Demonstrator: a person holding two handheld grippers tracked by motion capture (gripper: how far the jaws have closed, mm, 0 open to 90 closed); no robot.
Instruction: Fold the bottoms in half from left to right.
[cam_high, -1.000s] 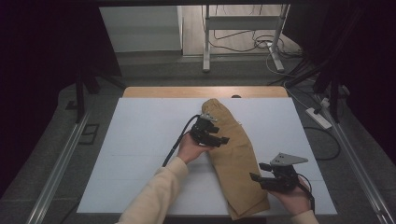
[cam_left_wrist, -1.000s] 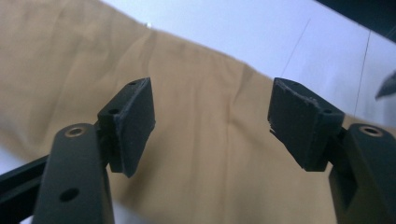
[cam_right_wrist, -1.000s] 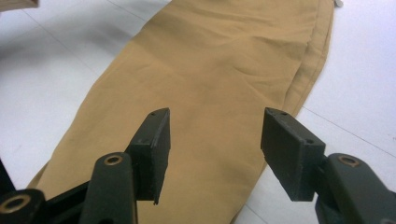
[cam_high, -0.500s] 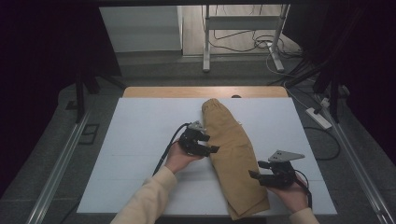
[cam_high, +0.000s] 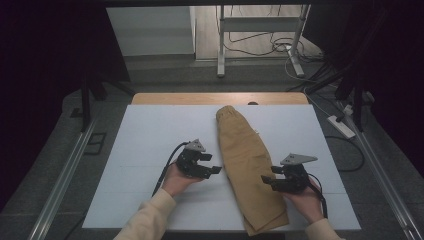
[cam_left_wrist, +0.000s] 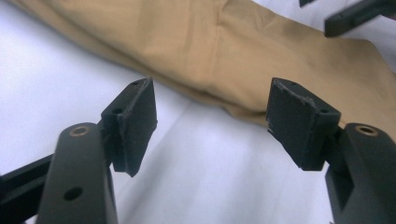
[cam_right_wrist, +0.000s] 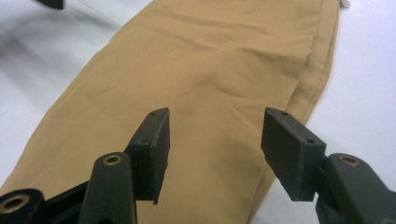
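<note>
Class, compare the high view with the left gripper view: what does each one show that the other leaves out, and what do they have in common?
High view alone: the whole length of the tan trousers, the wooden table edge, both forearms, the floor cables.

Left gripper view alone: the left gripper seen close, jaws open with nothing between them, above the white surface just short of the cloth's edge.

Both: the trousers on the white surface, and a part of the right gripper beyond them.
</note>
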